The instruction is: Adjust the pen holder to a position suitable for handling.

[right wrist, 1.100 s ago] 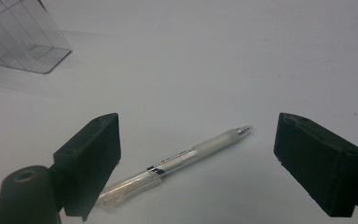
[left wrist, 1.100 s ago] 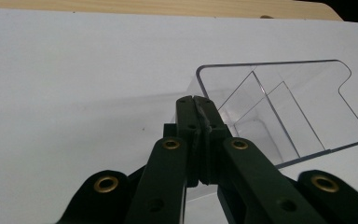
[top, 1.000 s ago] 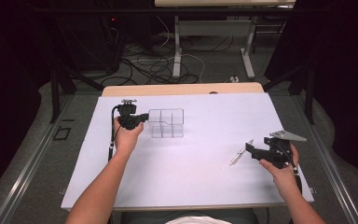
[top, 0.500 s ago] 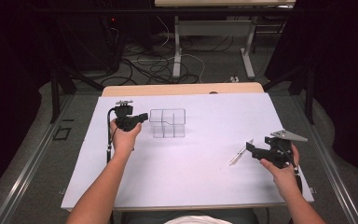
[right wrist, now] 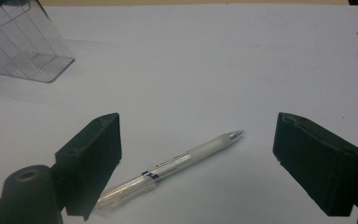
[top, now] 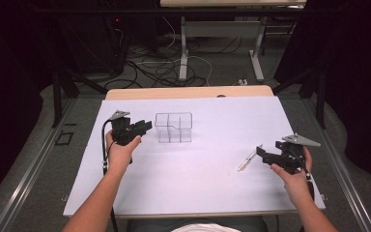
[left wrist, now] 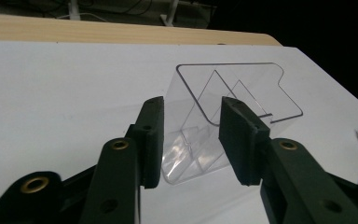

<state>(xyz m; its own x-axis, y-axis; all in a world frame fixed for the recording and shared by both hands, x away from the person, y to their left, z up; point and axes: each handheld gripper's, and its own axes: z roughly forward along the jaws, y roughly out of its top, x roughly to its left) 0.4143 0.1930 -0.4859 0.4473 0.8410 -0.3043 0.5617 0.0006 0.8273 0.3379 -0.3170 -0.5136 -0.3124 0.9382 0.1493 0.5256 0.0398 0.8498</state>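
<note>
A clear plastic organizer (top: pixel 174 128) with several compartments stands upright on the white sheet. My left gripper (top: pixel 146 127) sits just left of it, apart from its wall. Its jaws have just been opening, and nothing is pressed between the pads. In the left gripper view the organizer (left wrist: pixel 242 88) stands just beyond the parted jaws of the left gripper (left wrist: pixel 192 106). A white pen (top: pixel 247 159) lies flat on the sheet at the right. My right gripper (top: pixel 262 153) is open beside it. In the right gripper view the pen (right wrist: pixel 177 163) lies between the wide jaws of the right gripper (right wrist: pixel 199 120), untouched.
The white sheet (top: pixel 198 193) covers most of a wooden table (top: pixel 188 92). Beyond the far edge are a dark floor, cables and table legs. Both forearms come in from the near edge.
The left gripper has drawn back to the left, away from the organizer's side, and its jaws have parted. The organizer, the pen and the right gripper have stayed put.
</note>
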